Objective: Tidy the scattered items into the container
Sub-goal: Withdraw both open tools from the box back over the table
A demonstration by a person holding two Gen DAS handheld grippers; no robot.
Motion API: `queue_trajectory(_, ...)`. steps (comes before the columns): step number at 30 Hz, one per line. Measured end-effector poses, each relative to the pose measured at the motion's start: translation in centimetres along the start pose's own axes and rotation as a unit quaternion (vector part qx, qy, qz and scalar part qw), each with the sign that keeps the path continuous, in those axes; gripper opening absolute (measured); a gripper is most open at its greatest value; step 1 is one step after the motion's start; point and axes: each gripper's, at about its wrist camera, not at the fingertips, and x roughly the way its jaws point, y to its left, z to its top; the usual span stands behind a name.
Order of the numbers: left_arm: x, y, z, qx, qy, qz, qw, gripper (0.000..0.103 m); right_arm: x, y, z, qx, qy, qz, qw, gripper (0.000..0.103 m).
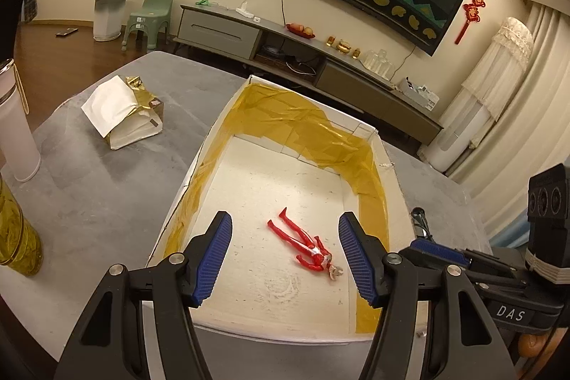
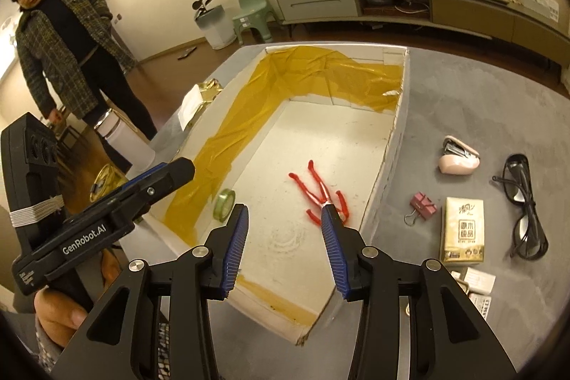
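Observation:
A white box [image 1: 192, 166] lined with yellow tape sits on the grey table. Inside lies a red toy figure [image 1: 306, 244], with my left gripper [image 1: 285, 219] open and empty above it. In the right wrist view my right gripper [image 2: 284, 209] is open over the same box [image 2: 397, 130], its right fingertip in front of the figure [image 2: 320, 191]. A green tape roll [image 2: 225, 203] leans against the box's left wall. On the table to the right lie a pink stapler [image 2: 459, 159], a pink binder clip [image 2: 422, 205], a tissue pack [image 2: 463, 230] and black glasses [image 2: 523, 202].
A gold and white paper bag [image 1: 124, 113], a white bottle [image 1: 17, 130] and a yellow glass jar [image 1: 14, 230] stand left of the box. A person [image 2: 67, 34] stands beyond the table's left side. Small cards [image 2: 477, 280] lie near the front right.

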Motion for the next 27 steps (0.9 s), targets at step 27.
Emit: queue_trajectory(27, -1.2, -4.0, -1.8, 0.028, 0.014, -0.004, 0.9995, 0.064, -6.9, -3.3, -2.7, 0.021, -0.053, 0.020, 0.998, 0.049)
